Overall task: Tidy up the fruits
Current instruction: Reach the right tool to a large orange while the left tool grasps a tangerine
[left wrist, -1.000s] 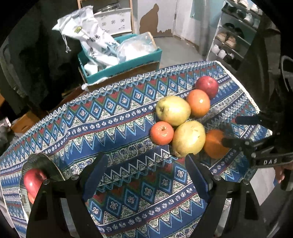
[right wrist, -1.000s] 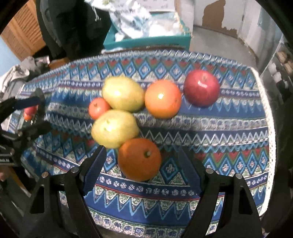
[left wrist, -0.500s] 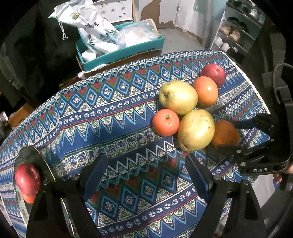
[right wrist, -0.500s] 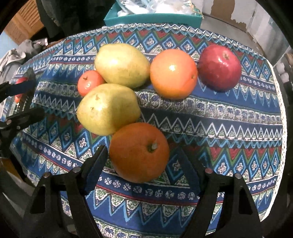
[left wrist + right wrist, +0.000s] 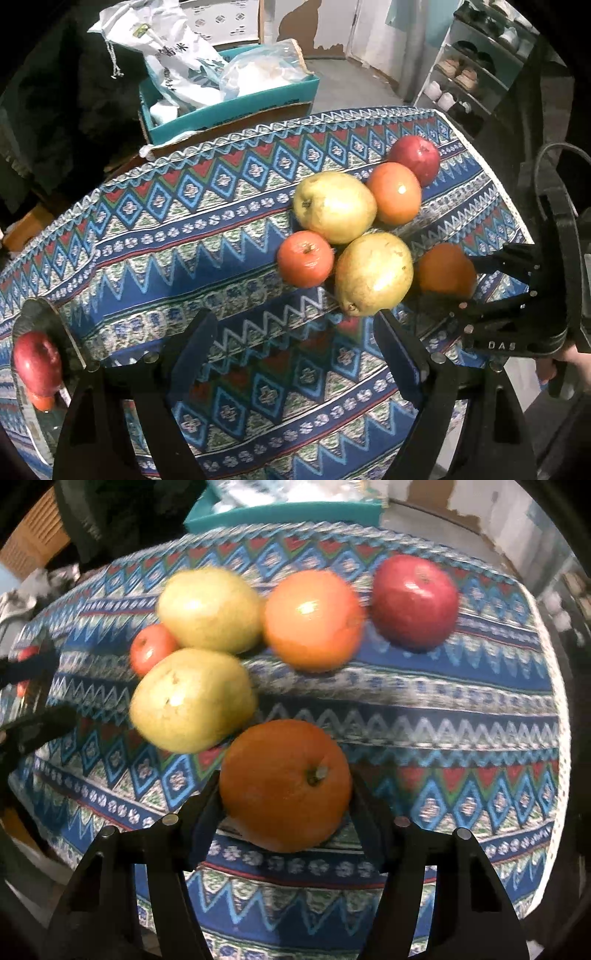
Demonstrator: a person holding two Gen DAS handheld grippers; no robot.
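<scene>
From the left wrist view, our left gripper (image 5: 295,347) hangs wide open over bare tablecloth (image 5: 192,236), holding nothing. Just ahead of it lies the nearer pear (image 5: 373,275), touching the small tomato (image 5: 306,258) and the farther pear (image 5: 334,206). Behind them sit the pale orange (image 5: 395,194) and the red apple (image 5: 415,155). At the right edge our right gripper (image 5: 469,284) brackets the dark orange (image 5: 445,271), which sits close to the table's edge. At the far left a second apple (image 5: 37,363) appears, on what may be a dish; we cannot tell for sure.

The risk we see here: the fruits lean on one another, so if we nudge the nearer pear, the tomato or the other pear may roll.

From the right wrist view, our right gripper (image 5: 286,805) has just been closing, and its fingers (image 5: 207,812) now press the dark orange (image 5: 286,784) on both flanks. The orange lies on the cloth, just beside the nearer pear (image 5: 192,699).

We judge the hold shallow: the pads meet a round, smooth skin low on its sides, so a quick lift could let it squirt out and roll off the near edge. Squeezing harder could bruise it. Lifting could also brush the pear and set the cluster moving.
</scene>
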